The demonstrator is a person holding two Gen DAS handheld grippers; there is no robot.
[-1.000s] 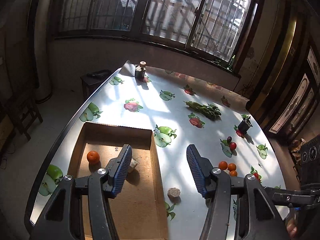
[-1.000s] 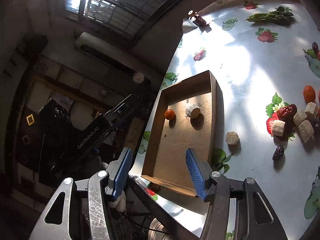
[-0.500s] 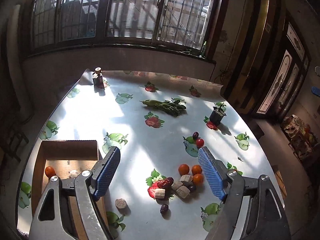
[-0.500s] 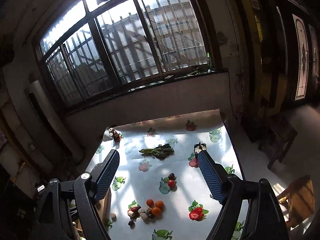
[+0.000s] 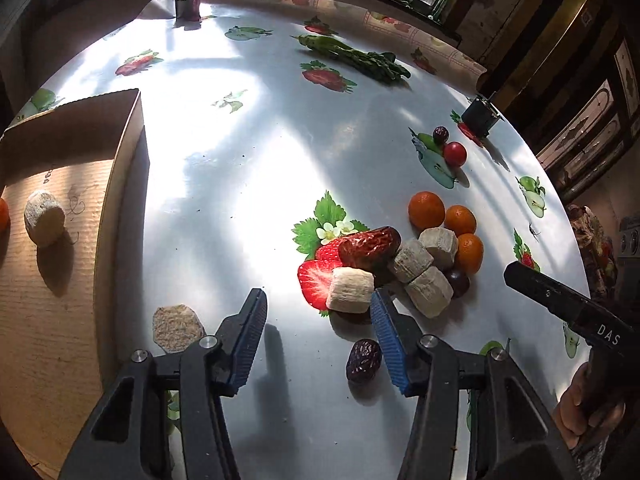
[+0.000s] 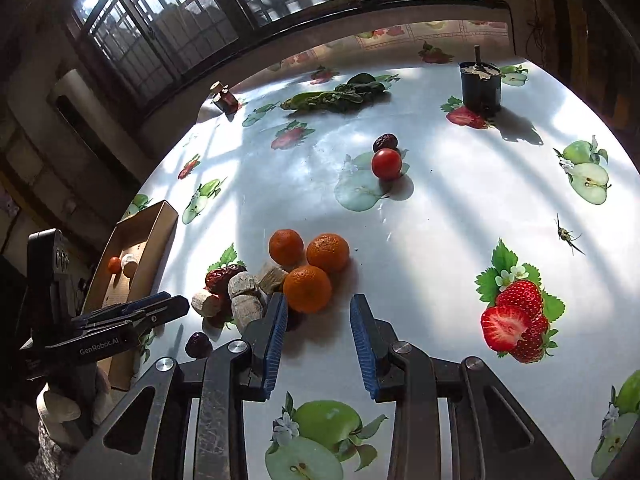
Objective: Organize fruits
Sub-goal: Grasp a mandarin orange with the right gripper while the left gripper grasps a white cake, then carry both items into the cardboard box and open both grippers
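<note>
A pile of fruit lies on the table: three small oranges (image 6: pixel 308 288), a red date (image 5: pixel 370 245), several pale banana chunks (image 5: pixel 351 290) and a dark grape. My left gripper (image 5: pixel 318 302) is open and empty, low over the table just before a banana chunk. A dark date (image 5: pixel 363 360) lies by its right finger. My right gripper (image 6: pixel 318 306) is open and empty, with the nearest orange just ahead between its fingertips. The cardboard tray (image 5: pixel 128 148) at left holds one banana chunk (image 5: pixel 44 218) and one orange (image 6: pixel 114 265).
A loose banana slice (image 5: pixel 176 328) lies beside the tray. A cherry tomato (image 6: pixel 386 163) and a dark date (image 6: pixel 385 142) lie farther back. Green vegetables (image 6: pixel 332 98), a black pot (image 6: pixel 480 86) and a small bottle (image 6: pixel 224 98) stand at the far side.
Both grippers have swung away from the tray and come down low over the fruit pile. Both stay open and empty.
</note>
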